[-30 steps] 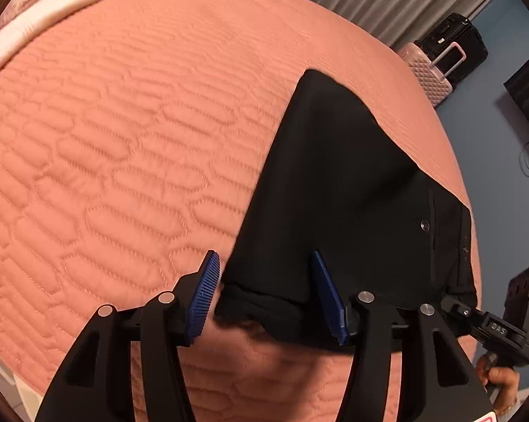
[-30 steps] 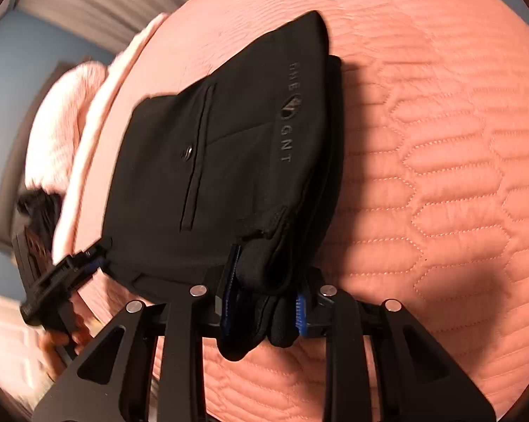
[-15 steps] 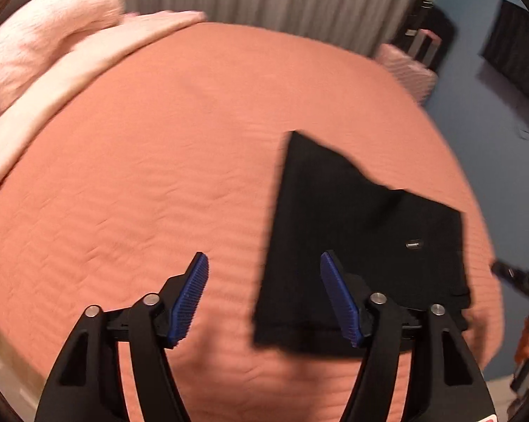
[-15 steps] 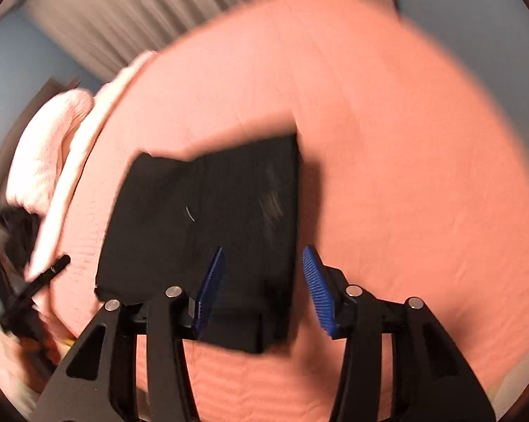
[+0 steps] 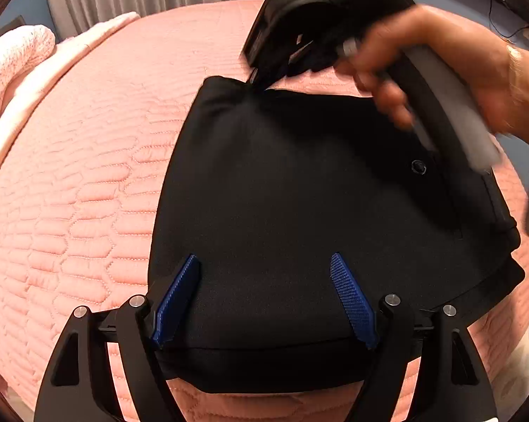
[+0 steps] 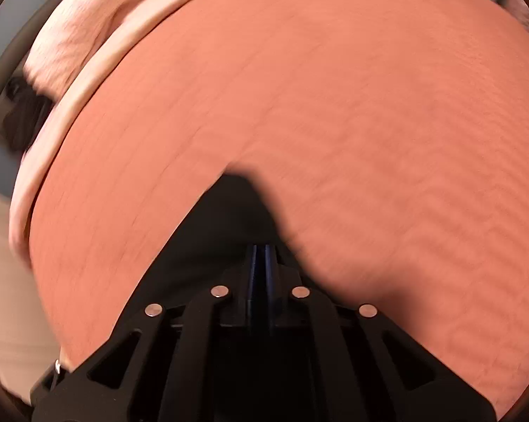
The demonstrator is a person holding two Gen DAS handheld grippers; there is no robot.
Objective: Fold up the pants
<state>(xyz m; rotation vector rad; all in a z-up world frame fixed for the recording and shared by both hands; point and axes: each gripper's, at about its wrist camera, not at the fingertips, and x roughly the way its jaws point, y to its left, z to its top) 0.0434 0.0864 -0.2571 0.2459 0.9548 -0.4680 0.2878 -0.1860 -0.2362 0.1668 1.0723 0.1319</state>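
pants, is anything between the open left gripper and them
Nothing visible. The left gripper hangs open right over the near edge of the folded pants, fingers astride the cloth. The right gripper only meets the far corner.

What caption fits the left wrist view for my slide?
Open left gripper over folded black pants on a pink quilted bed; right gripper at their far corner.

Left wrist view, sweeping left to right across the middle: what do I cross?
Pillow → bedspread → pants → hand holding the right gripper's handle.
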